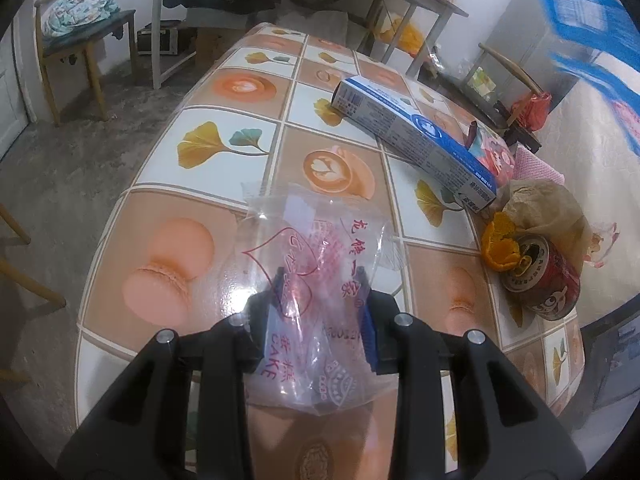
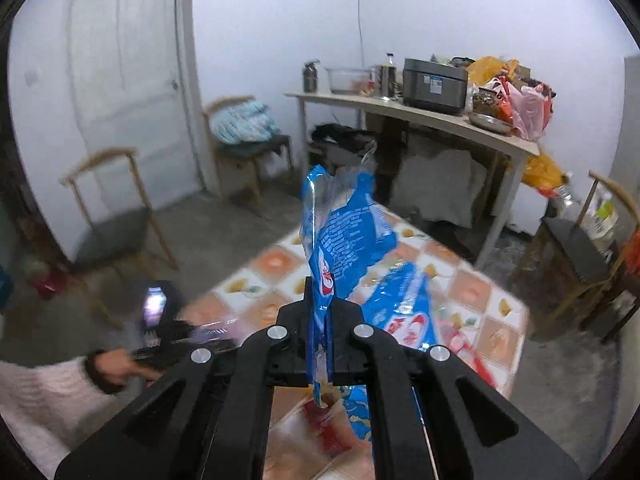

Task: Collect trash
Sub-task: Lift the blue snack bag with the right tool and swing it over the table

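In the left wrist view my left gripper (image 1: 320,280) is closed around a clear plastic cake bag with red print (image 1: 316,264), just above the patterned table (image 1: 224,132). A long blue-and-white box (image 1: 416,136), a crushed red can (image 1: 540,280), orange peel (image 1: 500,248) and crumpled brown paper (image 1: 548,208) lie to the right. In the right wrist view my right gripper (image 2: 320,292) is shut on a blue plastic wrapper (image 2: 348,232), held high above the table (image 2: 492,332). The same wrapper shows blurred at the top right of the left wrist view (image 1: 588,24).
Wooden chairs (image 2: 116,216) stand around the table. A side table (image 2: 420,116) with a cooker, jars and bags is at the back wall. The person's left arm in a white sleeve (image 2: 52,380) shows at lower left of the right wrist view.
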Demonstrator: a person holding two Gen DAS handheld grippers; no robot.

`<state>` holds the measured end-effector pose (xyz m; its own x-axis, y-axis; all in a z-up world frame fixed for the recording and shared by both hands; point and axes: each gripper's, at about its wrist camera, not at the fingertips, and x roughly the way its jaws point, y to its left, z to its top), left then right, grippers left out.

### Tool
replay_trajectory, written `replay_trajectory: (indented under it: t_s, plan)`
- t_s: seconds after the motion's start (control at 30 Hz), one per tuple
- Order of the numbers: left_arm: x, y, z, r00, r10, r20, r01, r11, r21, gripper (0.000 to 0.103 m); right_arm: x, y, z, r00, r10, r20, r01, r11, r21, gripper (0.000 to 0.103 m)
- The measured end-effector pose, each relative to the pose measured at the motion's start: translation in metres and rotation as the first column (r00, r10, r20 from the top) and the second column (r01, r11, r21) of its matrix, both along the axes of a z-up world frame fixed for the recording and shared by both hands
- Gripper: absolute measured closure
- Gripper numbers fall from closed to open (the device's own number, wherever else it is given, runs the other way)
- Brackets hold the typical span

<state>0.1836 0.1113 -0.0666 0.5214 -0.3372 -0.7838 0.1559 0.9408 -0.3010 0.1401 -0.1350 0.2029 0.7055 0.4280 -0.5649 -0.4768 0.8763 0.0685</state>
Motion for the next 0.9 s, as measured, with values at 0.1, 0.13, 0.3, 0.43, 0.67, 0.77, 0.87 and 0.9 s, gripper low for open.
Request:
replay_trajectory:
  t_s: [0.1,0.13,0.3,0.43,0.67,0.77,0.87,0.9]
  plan:
    - [-0.002,0.000,0.001,1.000,0.005,0.007,-0.005,1.000,0.006,0.072,-0.043,-0.011,-0.006,0.999,0.016,-0.038,-0.015,0.999,0.042,0.099]
    - [-0.003,0.000,0.001,1.000,0.007,0.008,-0.007,1.000,0.007,0.072,-0.057,-0.012,-0.010,0.998,0.022,-0.056,-0.020,0.999,0.047,0.099]
    - [-0.005,0.004,0.003,1.000,0.030,0.011,-0.030,1.000,0.001,0.073,-0.110,0.001,-0.062,0.975,0.040,-0.220,-0.051,0.998,-0.043,0.099]
    - [-0.018,0.010,0.010,0.998,0.051,0.035,-0.050,0.998,-0.024,0.073,-0.133,0.011,-0.118,0.914,0.057,-0.402,-0.076,0.997,-0.030,0.099]
    - [-0.078,-0.016,0.045,0.988,-0.100,0.119,0.116,0.985,-0.130,0.073,-0.134,0.016,-0.195,0.796,0.090,-0.599,-0.054,0.995,0.079,0.099]
    - [-0.099,-0.043,0.052,0.965,-0.229,0.128,0.252,0.945,-0.210,0.073,-0.136,0.022,-0.208,0.772,0.128,-0.623,-0.058,0.990,0.130,0.099]
    - [-0.111,-0.071,0.045,0.937,-0.331,0.109,0.348,0.905,-0.243,0.073,-0.130,0.017,-0.208,0.770,0.141,-0.622,-0.041,0.984,0.172,0.099]
    - [-0.113,-0.079,0.040,0.931,-0.352,0.097,0.365,0.902,-0.231,0.073,-0.126,0.014,-0.207,0.770,0.140,-0.622,-0.029,0.982,0.184,0.099]
